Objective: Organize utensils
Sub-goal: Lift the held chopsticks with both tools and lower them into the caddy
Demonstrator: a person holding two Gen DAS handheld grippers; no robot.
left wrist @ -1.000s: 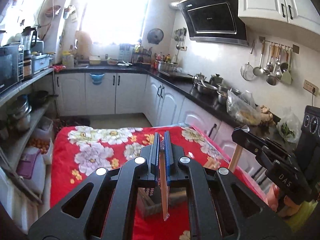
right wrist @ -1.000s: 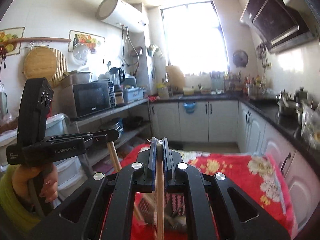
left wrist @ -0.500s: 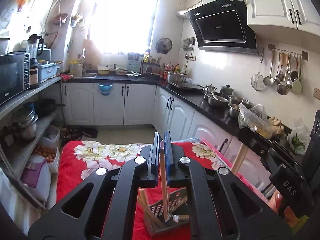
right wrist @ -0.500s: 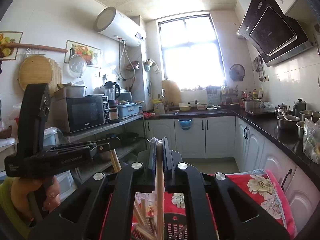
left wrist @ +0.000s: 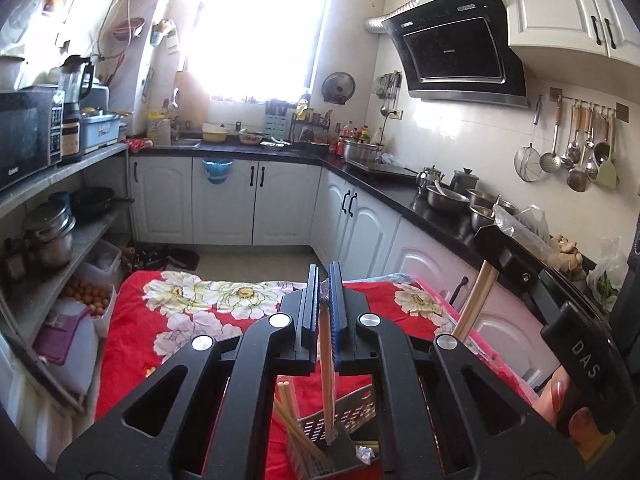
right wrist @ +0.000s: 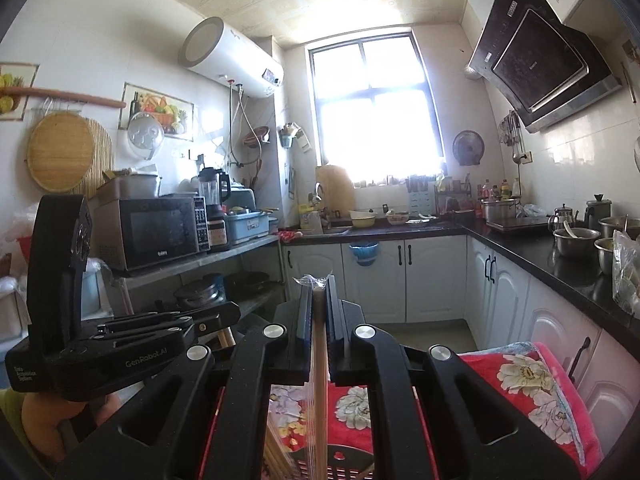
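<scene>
Both grippers are clamped on chopsticks — the left gripper pinches a wrapped chopstick running steeply down into the slotted basket on the red floral cloth. The right gripper grips a wrapped bundle likewise — loose chopsticks lean beside.

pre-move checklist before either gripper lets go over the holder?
1. Left gripper shut on the thin wooden chopstick: ok.
2. Chopstick's lower end inside the perforated grey plastic utensil holder: ok.
3. Right gripper shut on the clear-wrapped bundle of wooden chopsticks: ok.
4. Bundle's lower end over the holder: cannot tell, out of frame.
5. Holder standing on the red floral cloth: ok.
</scene>
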